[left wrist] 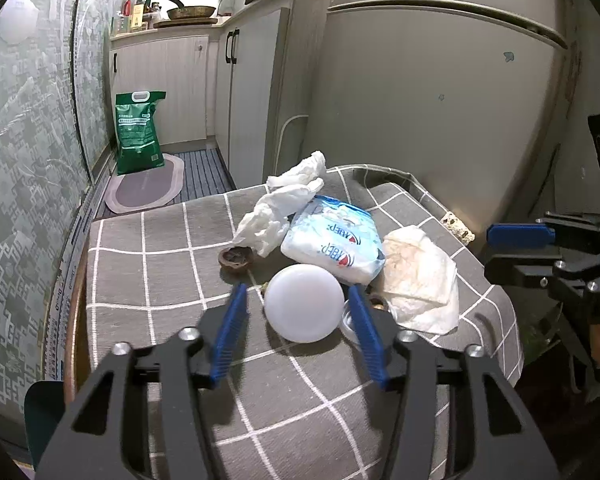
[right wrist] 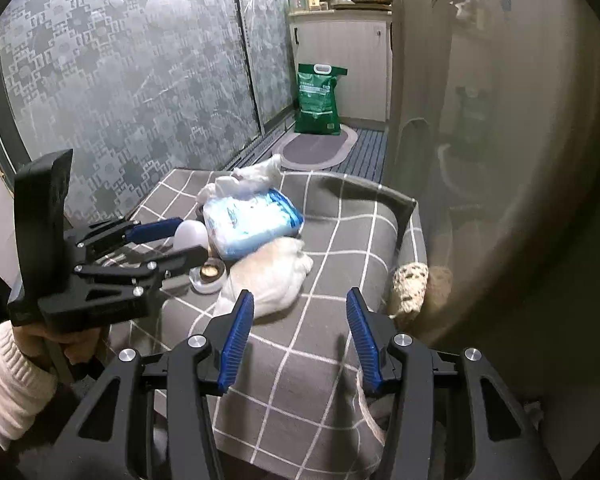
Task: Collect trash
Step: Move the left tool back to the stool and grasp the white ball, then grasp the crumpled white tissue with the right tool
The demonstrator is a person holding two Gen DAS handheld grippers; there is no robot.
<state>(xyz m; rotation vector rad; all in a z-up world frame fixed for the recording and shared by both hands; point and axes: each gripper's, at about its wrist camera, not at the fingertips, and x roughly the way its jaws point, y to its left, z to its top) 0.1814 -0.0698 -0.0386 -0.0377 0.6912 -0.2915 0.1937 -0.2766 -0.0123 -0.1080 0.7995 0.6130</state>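
1. On the left, the left gripper (left wrist: 296,312) is hovering low over the grey checked tablecloth (left wrist: 160,280), its 2 blue fingers (left wrist: 230,328) standing apart on either side of a white round lid (left wrist: 304,302); neither finger is clearly pressing on it.
2. Just beyond the lid, a walnut shell half (left wrist: 236,260) is lying on the cloth, with a crumpled white tissue (left wrist: 276,212) bunching up behind it.
3. In the middle, a blue-and-white plastic wrapper (left wrist: 334,240) is resting against the tissue and touching the lid's far edge.
4. Right of the wrapper, a stained paper napkin (left wrist: 420,276) is spreading toward the table's right edge.
5. In the right wrist view, a small white dish (right wrist: 208,276) is sitting beside the napkin.
6. On the right, the right gripper (right wrist: 300,320) is hanging over bare cloth near the napkin, its fingers spread wide and holding nothing.
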